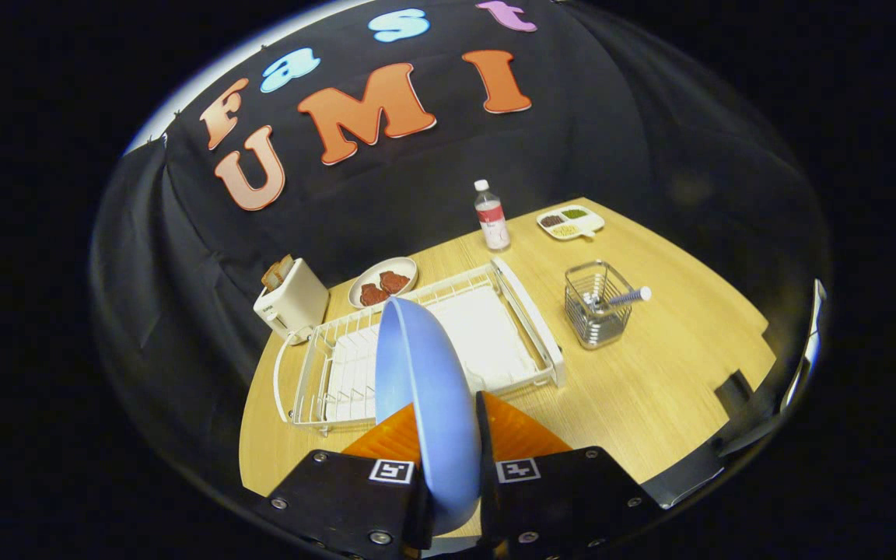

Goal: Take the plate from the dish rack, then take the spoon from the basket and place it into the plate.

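Note:
A light blue plate (425, 389) stands on edge between my two fingers, and my gripper (448, 435) is shut on its rim. The plate is lifted above the white wire dish rack (522, 311), which lies just beyond the fingers on the wooden table. To the right of the rack stands a wire basket (593, 315). A spoon (625, 297) leans in the basket with its pale handle sticking out to the right. The plate hides part of the rack's middle.
A white toaster (292, 302) with toast stands left of the rack. Behind the rack sit a plate of dark food (383, 283), a water bottle (491, 216) and a divided snack tray (570, 222). Bare wooden table (650, 389) lies right of the fingers.

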A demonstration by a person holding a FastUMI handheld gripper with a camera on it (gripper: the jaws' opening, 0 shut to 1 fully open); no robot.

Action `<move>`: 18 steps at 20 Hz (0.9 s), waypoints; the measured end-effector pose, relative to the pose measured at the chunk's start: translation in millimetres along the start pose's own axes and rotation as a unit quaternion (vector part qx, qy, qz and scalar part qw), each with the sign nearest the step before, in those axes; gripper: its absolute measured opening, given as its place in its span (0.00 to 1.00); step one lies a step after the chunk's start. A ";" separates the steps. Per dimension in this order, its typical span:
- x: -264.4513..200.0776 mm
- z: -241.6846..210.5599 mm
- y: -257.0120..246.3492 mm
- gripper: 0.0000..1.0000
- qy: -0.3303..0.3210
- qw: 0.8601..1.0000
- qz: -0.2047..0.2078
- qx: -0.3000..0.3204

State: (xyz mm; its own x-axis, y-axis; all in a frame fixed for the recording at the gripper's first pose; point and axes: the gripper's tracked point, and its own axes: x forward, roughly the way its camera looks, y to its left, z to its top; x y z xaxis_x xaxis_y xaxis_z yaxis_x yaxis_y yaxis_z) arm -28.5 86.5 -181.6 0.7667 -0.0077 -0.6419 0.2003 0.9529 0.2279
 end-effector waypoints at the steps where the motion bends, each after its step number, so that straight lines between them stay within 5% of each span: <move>1: -0.8 -11.5 -4.2 0.24 0.007 1.000 0.004 0.015; 7: 5.9 -75.4 -21.6 0.24 0.049 0.993 0.036 0.105; 14: 35.7 -133.0 -15.9 0.24 0.108 0.968 0.074 0.215; 18: 51.8 -144.6 -10.6 0.24 0.127 0.961 0.086 0.229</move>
State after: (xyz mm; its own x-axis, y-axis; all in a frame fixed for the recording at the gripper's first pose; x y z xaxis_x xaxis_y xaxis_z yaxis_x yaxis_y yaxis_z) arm -79.1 119.9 -323.1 0.6507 0.2673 -0.7108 0.3765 0.6993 0.6076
